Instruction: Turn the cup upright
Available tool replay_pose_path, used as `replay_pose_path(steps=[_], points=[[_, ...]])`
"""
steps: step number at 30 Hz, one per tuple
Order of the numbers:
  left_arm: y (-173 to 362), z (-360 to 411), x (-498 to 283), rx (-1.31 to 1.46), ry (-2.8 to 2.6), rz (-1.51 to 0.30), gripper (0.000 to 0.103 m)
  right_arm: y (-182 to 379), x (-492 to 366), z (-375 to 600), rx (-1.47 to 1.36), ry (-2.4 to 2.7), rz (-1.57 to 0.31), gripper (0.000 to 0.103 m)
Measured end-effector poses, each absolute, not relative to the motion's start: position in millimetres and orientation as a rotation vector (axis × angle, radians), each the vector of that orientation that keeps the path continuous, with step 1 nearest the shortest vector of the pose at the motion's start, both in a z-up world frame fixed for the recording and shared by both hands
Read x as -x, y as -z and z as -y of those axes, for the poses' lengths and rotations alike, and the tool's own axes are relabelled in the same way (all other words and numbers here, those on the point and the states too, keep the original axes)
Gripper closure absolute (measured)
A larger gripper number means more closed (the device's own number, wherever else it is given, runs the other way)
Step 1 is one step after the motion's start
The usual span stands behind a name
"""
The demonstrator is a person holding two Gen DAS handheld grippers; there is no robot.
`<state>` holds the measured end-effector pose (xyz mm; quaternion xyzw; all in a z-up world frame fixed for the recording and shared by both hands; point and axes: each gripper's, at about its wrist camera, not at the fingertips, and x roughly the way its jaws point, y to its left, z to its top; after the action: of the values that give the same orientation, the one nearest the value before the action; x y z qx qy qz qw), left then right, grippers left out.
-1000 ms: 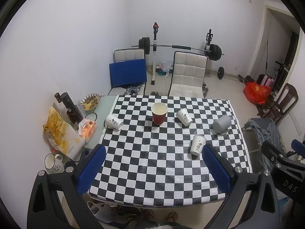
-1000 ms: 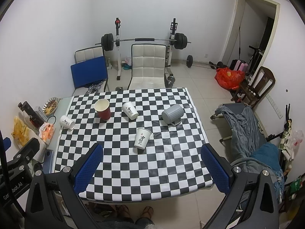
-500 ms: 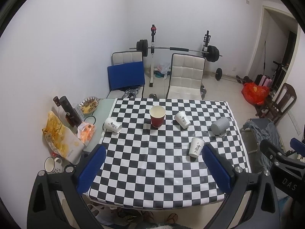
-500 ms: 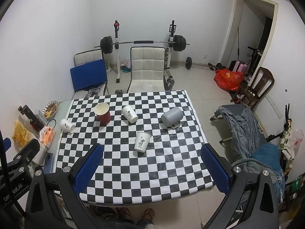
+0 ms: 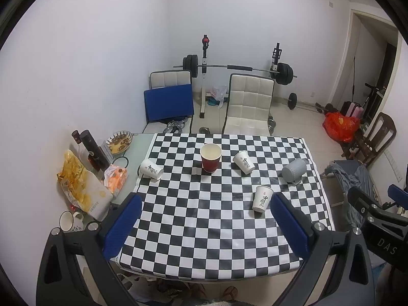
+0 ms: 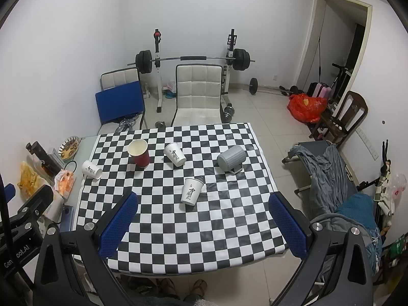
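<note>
1. Left wrist view. My left gripper (image 5: 204, 225) is spread wide, blue pads (image 5: 122, 225) far apart, nothing between them; it hangs above the near edge of the table (image 5: 216, 250). The right gripper (image 5: 377, 219) shows only as a black frame cut off at the right edge; from here I cannot tell how its jaws stand.
2. Same view, cups. Red cup (image 5: 210, 157) stands upright, mouth open to me. Three white printed paper cups lie tipped: far-left cup (image 5: 151, 169) at the cloth's left border, middle cup (image 5: 244, 162) just right of the red one, near cup (image 5: 262, 199) close to my right pad. Grey mug (image 5: 293, 170) lies on its side, handle against the cloth.
3. Hard to read: print on the white cups is too small. Snack bags (image 5: 79, 186), a dark bottle (image 5: 93, 150) and a bowl (image 5: 119, 141) crowd the bare strip left of the cloth.
4. Right wrist view. My right gripper (image 6: 202, 225) is likewise released, pads wide, holding nothing, over the table's near edge. The left gripper's frame (image 6: 23, 219) is clipped at the left border.
5. Same view: near cup (image 6: 191, 191) lies ahead, roughly between my pads but well beyond them, rim facing away from me; grey mug (image 6: 230, 158) farther right.
6. Room: black-and-white checkered cloth, white walls, tiled floor, barbell rack (image 6: 193, 58) behind two chairs, open doorway at right, clothes (image 6: 329, 176) draped on a cot.
</note>
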<state>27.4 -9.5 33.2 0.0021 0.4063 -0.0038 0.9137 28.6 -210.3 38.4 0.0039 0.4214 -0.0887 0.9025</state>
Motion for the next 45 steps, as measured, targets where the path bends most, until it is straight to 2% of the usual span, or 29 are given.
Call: replay_pose_path(steps=[40,45], points=[[-53.7,17.9,-35.1,0.006,0.022,-0.822,0.0,-52.3,-33.1,187.9,-0.028,0.195,-0.876,0.0],[-43.3,17.9,-50.3,-0.011,-0.013,-0.829,0.0,-24.1,-36.8,183.0,-0.037,0.22,-0.901,0.0]])
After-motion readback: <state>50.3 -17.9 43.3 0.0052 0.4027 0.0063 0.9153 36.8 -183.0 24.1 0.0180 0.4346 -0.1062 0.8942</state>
